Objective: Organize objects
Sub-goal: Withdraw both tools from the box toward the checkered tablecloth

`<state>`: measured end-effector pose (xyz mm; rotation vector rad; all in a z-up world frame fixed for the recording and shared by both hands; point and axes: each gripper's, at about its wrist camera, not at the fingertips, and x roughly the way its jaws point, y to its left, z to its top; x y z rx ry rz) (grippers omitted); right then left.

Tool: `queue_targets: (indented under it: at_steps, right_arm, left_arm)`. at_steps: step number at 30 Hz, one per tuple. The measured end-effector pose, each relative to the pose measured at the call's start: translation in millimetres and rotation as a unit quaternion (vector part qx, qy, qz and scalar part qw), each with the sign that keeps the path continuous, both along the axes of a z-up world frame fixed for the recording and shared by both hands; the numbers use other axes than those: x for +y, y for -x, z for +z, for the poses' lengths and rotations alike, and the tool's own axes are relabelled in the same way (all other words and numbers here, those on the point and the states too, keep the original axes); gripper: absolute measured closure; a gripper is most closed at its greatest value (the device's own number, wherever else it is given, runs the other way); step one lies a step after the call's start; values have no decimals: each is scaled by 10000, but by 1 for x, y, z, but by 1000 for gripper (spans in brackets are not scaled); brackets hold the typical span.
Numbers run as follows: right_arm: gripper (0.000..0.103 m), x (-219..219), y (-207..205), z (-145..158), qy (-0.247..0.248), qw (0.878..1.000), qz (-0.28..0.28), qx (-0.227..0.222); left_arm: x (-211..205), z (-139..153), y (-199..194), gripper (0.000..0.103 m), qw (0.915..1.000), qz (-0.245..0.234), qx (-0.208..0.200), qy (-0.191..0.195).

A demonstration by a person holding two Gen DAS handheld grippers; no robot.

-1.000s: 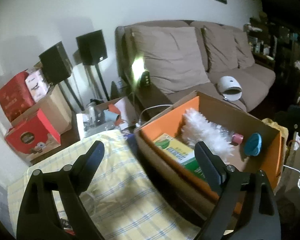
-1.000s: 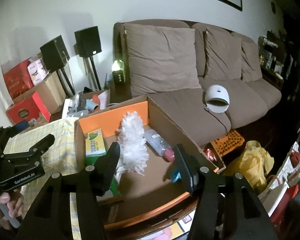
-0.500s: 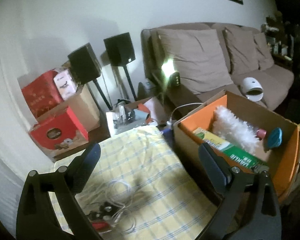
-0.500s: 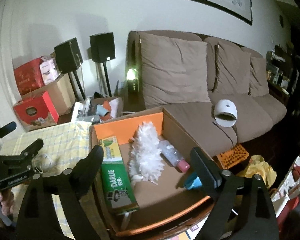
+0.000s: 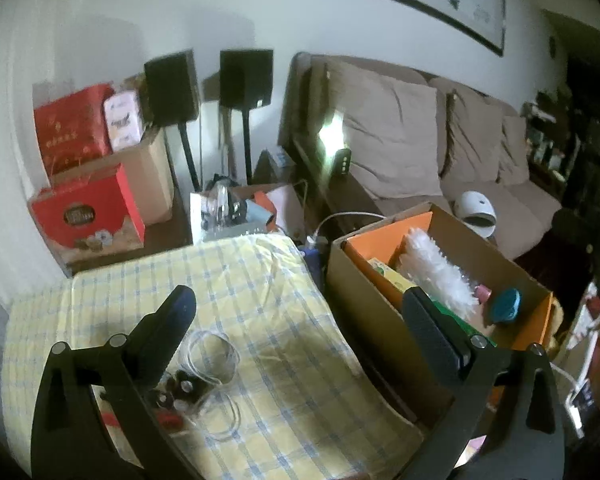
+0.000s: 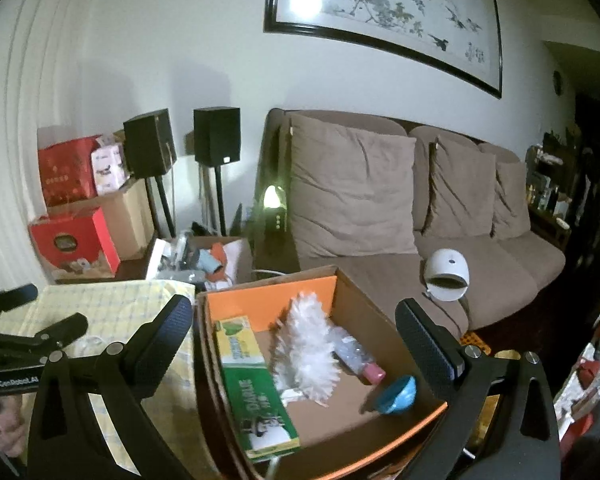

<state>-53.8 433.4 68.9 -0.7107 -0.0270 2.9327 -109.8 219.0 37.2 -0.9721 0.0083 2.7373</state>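
Jaws wide apart on the left gripper point(image 5: 298, 322), nothing between them, hanging over the yellow checked cloth point(image 5: 260, 320). Just inside its left finger, down on the cloth, lies a tangle of white cable point(image 5: 214, 364) with small dark round pieces point(image 5: 180, 390) and something red, too blurred to name. Beside the cloth's right edge stands the cardboard box point(image 5: 372, 320) with its orange lining, and the gripper's right finger crosses in front of that box's rim. Over to the right gripper point(image 6: 294, 330): also spread wide and empty, poised above the open box point(image 6: 380, 320). Framed between its fingers, down in the box, a green and yellow carton point(image 6: 256, 392) lies flat along the left wall, a fluffy white duster point(image 6: 308, 348) beside it, then a clear bottle with a pink cap point(image 6: 358, 358), and a small blue bowl-shaped thing point(image 6: 396, 394) near the right finger. None of them touches the fingers. At the left edge of the right-wrist view the left gripper point(image 6: 32, 314) shows over the cloth, held by a hand point(image 6: 8, 426). Behind it all, a brown sofa point(image 6: 420, 216) carrying a white domed device point(image 6: 448, 276), and two black speakers point(image 6: 216, 136) on stands.
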Motion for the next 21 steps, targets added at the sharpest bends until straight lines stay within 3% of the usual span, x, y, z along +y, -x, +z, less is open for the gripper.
queue_targets:
  at_steps: [8, 11, 15, 21]
  right_arm:
    - [1, -21, 0, 2, -53, 9994, -253, 248]
    - [0, -22, -3, 1, -63, 9973, -530, 505]
    - [0, -22, -11, -2, -184, 9923, -921, 814]
    - [0, -17, -17, 5, 320, 9957, -112, 864]
  left_arm:
    - [-24, 1, 0, 0, 9983, -10, -215, -546]
    - [-29, 5, -3, 0, 9983, -81, -156, -557]
    - [-34, 12, -7, 0, 9989, 160, 111, -432]
    - [-52, 14, -8, 0, 9955, 649, 344, -602]
